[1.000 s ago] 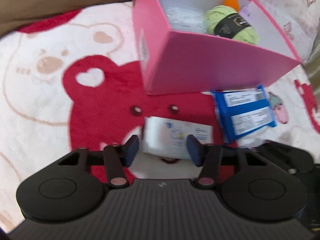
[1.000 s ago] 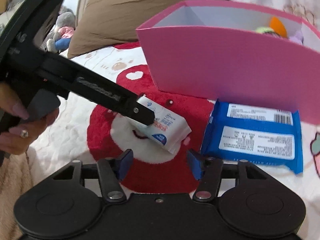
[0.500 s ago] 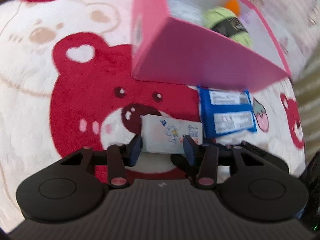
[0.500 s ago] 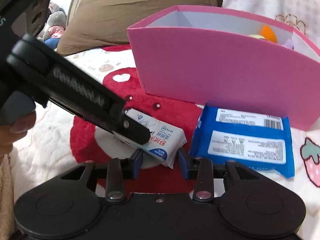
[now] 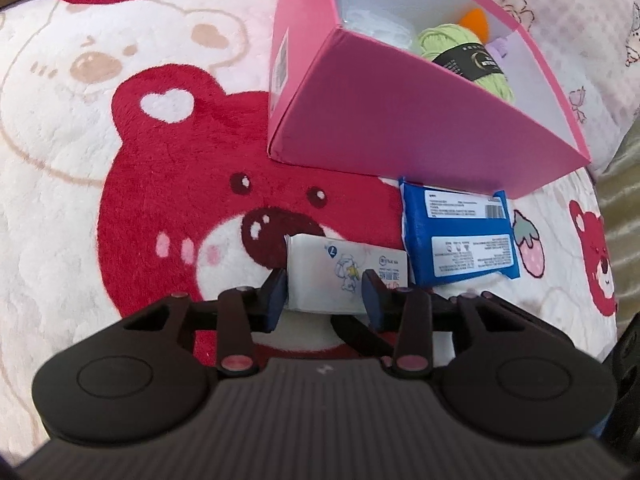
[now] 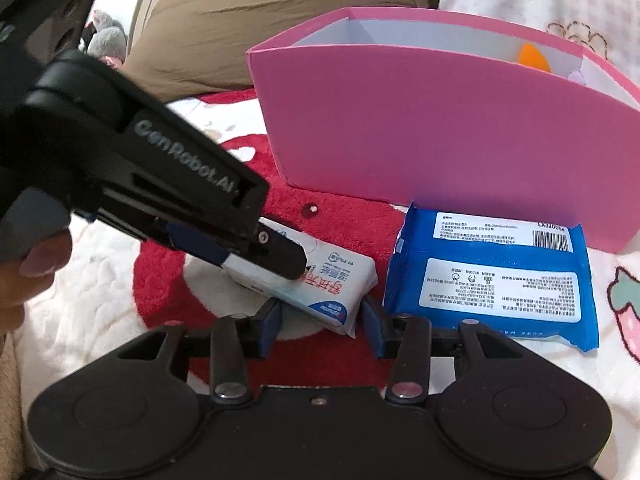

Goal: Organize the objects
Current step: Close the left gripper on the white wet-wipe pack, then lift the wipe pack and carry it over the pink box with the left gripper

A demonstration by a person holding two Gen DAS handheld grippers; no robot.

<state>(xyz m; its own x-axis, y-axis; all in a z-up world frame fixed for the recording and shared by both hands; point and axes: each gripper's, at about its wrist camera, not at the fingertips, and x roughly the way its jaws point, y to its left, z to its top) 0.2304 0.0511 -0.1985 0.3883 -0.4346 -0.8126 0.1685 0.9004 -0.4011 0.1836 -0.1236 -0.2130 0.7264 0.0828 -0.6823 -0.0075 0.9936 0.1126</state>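
A small white tissue pack (image 5: 347, 270) lies on the red bear blanket. My left gripper (image 5: 325, 295) is shut on it, a pad against each side; the right wrist view shows the same pack (image 6: 332, 284) held by the left gripper's black body (image 6: 160, 184). My right gripper (image 6: 322, 318) sits just before the pack's near corner, jaws narrowed around it; contact is unclear. A blue wipes pack (image 5: 460, 236) lies to the right, also in the right wrist view (image 6: 492, 276). A pink box (image 5: 400, 120) stands behind, holding green yarn (image 5: 464, 52).
An orange item (image 5: 474, 24) and white items lie in the pink box (image 6: 440, 132). A brown pillow (image 6: 248, 24) and plush toys lie beyond the blanket. The person's hand (image 6: 36, 264) holds the left gripper at left.
My left gripper has closed onto the tissue pack. My right gripper has narrowed its jaws and moved up to the pack's near corner.
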